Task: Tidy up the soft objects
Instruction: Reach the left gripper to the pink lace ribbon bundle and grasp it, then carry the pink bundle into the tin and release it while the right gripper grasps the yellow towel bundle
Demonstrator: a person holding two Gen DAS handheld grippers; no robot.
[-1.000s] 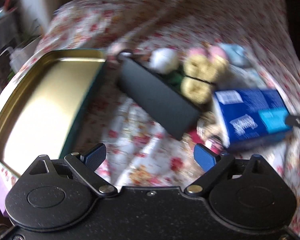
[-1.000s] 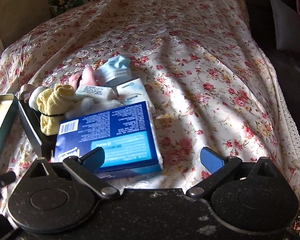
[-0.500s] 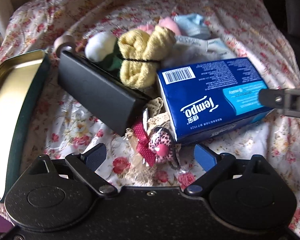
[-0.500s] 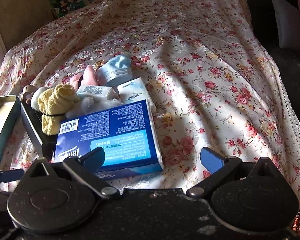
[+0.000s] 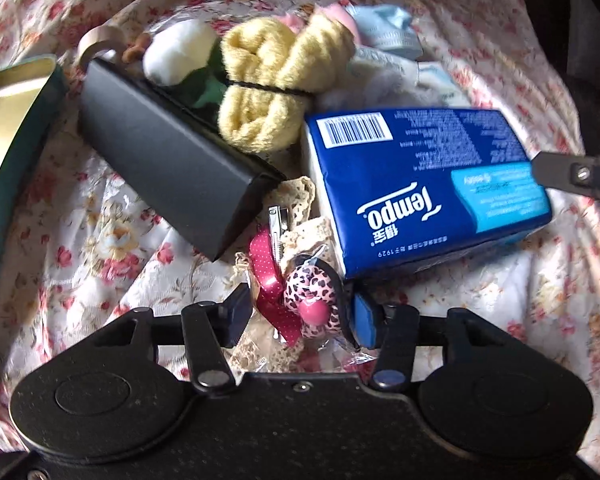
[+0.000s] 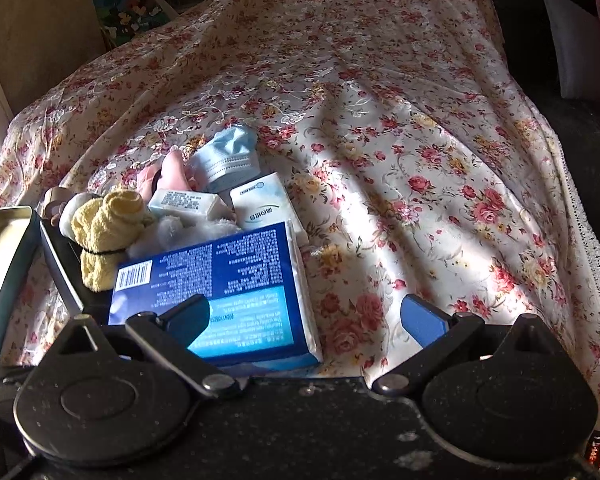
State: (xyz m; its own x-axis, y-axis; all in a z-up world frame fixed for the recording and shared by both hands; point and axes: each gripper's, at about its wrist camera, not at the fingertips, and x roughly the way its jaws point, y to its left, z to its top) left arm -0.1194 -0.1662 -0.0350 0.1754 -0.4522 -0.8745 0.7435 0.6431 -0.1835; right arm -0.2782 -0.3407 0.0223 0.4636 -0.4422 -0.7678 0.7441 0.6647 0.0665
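A pile of soft things lies on the floral cloth [image 6: 400, 128]. My left gripper [image 5: 300, 316] has closed in around a leopard-print hair bow with a red ribbon [image 5: 312, 294], both pads at its sides. Behind it lie a blue Tempo tissue pack [image 5: 424, 184], a yellow towel roll [image 5: 276, 92], a white and green plush [image 5: 180, 54] and a black box [image 5: 168, 152]. My right gripper [image 6: 308, 320] is open over the near end of the tissue pack [image 6: 220, 280]. The yellow towel roll [image 6: 104, 224], a blue face mask [image 6: 228, 156] and small white packs [image 6: 188, 202] lie beyond.
A gold tin tray with a dark green rim [image 5: 16, 120] stands at the left; it also shows in the right wrist view [image 6: 0, 248]. A dark sofa with a grey cushion [image 6: 572, 48] is at the right. The cloth drops off at its lace edge [image 6: 584, 232].
My left gripper moved forward and down onto the hair bow and its jaws narrowed around it. My right gripper barely moved.
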